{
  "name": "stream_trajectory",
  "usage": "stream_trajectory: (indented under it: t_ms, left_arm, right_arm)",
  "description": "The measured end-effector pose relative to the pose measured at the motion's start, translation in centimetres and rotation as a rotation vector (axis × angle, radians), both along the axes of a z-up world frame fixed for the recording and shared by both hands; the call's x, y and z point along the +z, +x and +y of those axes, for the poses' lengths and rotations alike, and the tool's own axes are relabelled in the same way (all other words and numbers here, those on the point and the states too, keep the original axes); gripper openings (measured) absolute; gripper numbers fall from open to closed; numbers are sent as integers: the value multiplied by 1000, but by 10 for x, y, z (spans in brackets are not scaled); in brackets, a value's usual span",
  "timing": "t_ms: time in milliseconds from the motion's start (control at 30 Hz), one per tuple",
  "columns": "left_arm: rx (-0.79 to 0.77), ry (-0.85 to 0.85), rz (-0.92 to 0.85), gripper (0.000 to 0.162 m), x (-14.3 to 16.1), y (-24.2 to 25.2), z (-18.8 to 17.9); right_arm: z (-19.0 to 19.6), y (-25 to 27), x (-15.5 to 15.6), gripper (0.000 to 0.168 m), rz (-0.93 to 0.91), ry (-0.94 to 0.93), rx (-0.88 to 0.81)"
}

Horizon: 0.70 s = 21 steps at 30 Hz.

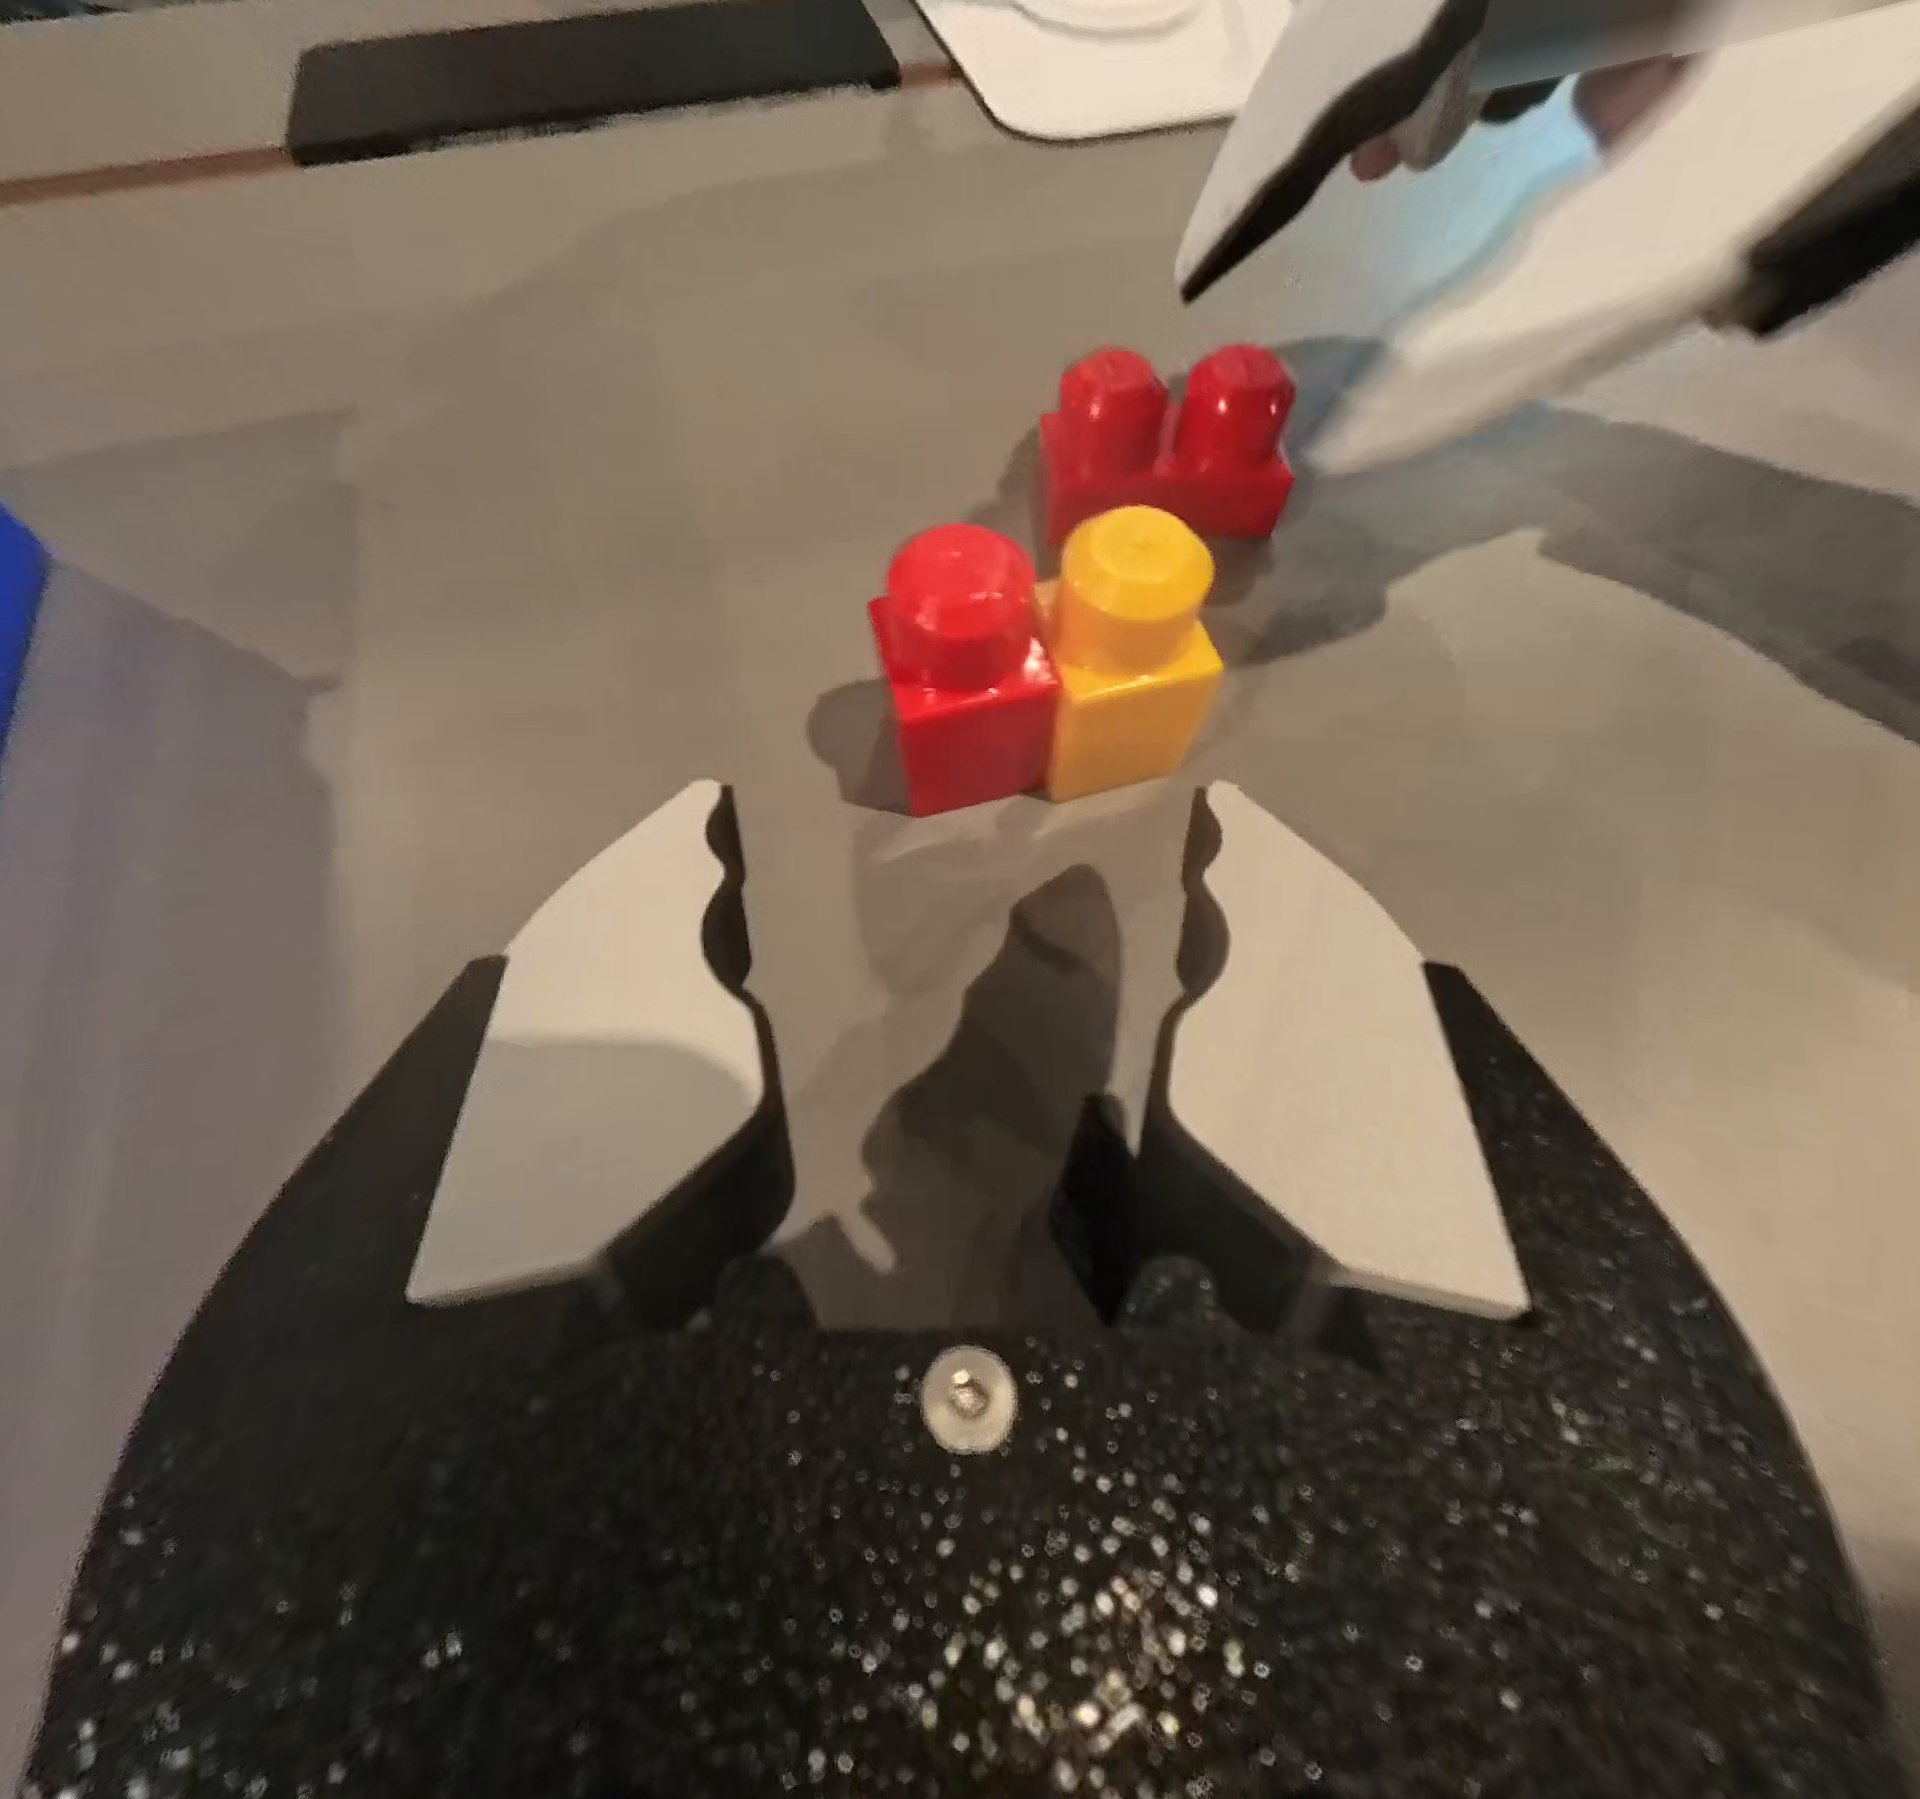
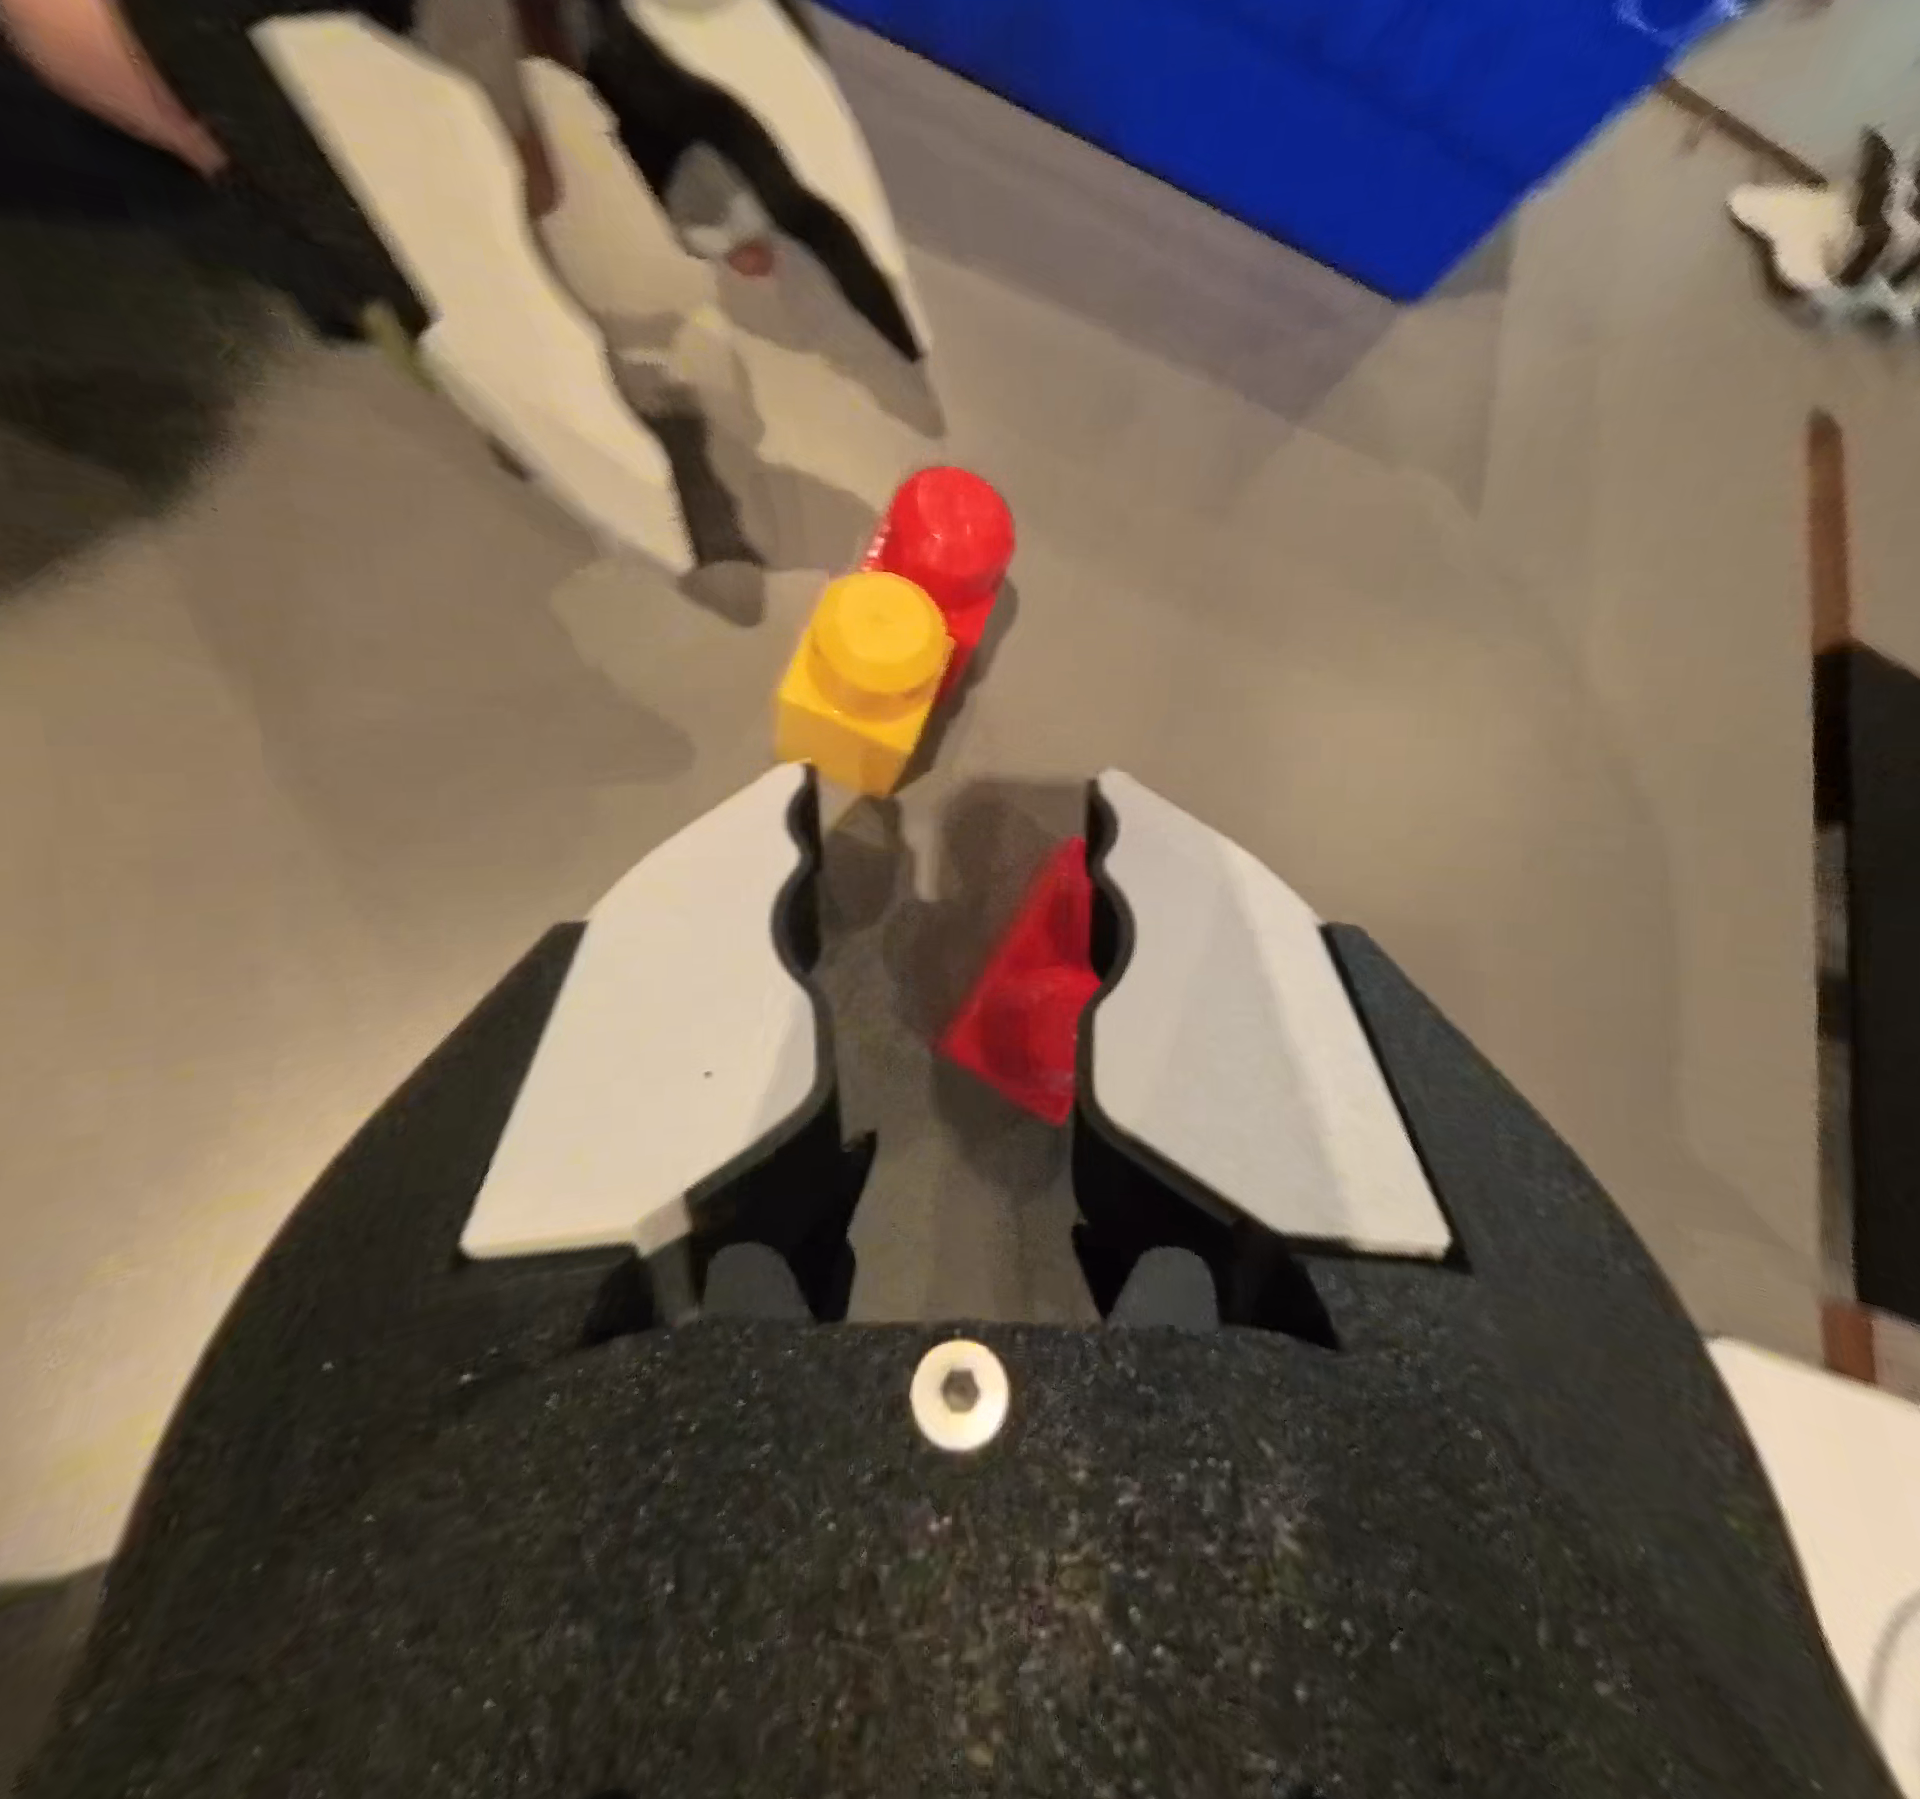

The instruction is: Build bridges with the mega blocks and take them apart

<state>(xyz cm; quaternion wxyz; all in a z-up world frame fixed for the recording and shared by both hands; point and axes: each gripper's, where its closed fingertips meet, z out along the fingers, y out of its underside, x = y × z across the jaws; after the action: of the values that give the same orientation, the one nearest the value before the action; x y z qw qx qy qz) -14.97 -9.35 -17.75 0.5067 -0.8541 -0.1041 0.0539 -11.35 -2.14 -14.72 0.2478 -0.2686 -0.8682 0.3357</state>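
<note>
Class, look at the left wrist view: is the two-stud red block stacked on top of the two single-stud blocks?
No. The two-stud red block sits on the table behind the single red block and yellow block.

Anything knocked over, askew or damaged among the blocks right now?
Nothing stands out. The red single block and yellow block stand upright, touching side by side; the red two-stud block sits upright behind them. Both the left gripper and right gripper are open.

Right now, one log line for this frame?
left gripper: open, empty | right gripper: open, over red two-stud block | red single block touching yellow single block | all on table
</note>
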Motion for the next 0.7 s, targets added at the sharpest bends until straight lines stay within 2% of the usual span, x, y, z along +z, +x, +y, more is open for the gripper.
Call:
stream_trajectory:
  t_ms: [33, 100, 200, 333, 500, 700]
  left_arm:
    - [0, 9, -16, 81, 1, -2, -2]
    - [-7, 13, -55, 81, -1, -3, -6]
    - [-29, 14, -91, 82, -4, -3, -7]
    - [-70, -12, -90, 84, -6, 0, -8]
    - [-113, -24, -84, 83, -7, 5, -7]
    - [-171, -57, -92, 85, -13, 12, -2]
  right_arm:
    - [-2, 1, 1, 57, 11, 29, 59]
    - [-3, 2, 2, 71, 31, 93, 176]
    - [-12, -1, 4, 91, -5, 64, 319]
    - [-25, -7, -3, 107, -86, 79, 498]
    - [-31, -18, -22, 107, -113, 259, 690]
    - [-47, -29, -36, 88, -107, 339, 830]
